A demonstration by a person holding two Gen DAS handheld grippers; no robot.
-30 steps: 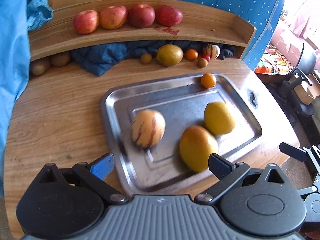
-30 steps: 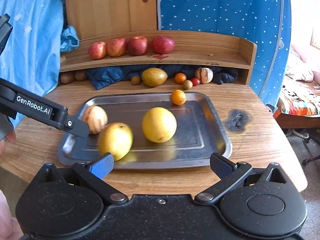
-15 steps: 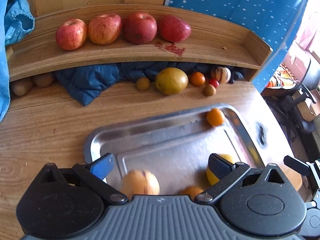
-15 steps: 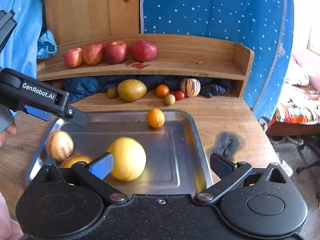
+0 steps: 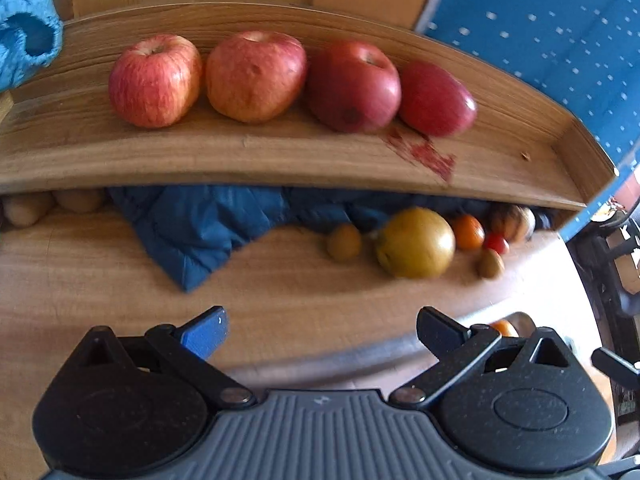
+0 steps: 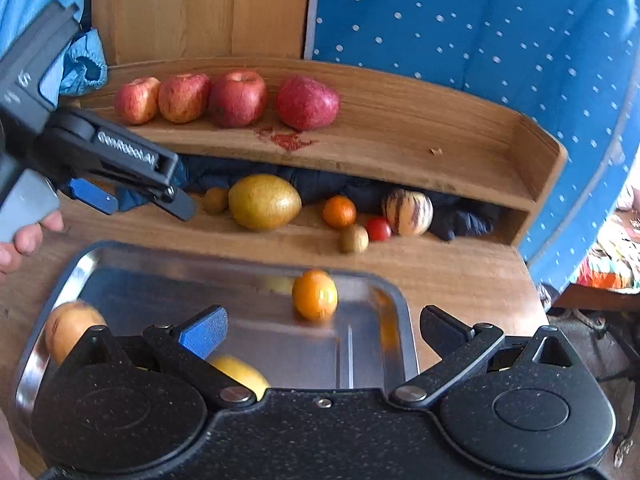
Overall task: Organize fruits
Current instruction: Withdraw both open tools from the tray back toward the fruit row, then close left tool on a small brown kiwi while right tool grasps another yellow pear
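Hovering with left gripper (image 5: pixel 320 330) fingers spread wide, gripping nothing, pointing past the steel tray (image 6: pixel 394 308) rim toward four red apples (image 5: pixel 256 76) lining the shelf (image 5: pixel 280 152) ahead. Holding right gripper (image 6: pixel 320 330) equally wide and empty, a small orange (image 6: pixel 315 295) lying in the tray just beyond its fingertips, yellow fruit (image 6: pixel 240 374) sitting behind its left finger.

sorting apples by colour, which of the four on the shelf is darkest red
The rightmost apple, a deep solid red beside the red stain; the other three look paler or streaked.

Wooden table (image 6: pixel 460 276), raised wooden shelf (image 6: pixel 400 148), blue dotted curtain (image 6: pixel 480 32), daylight
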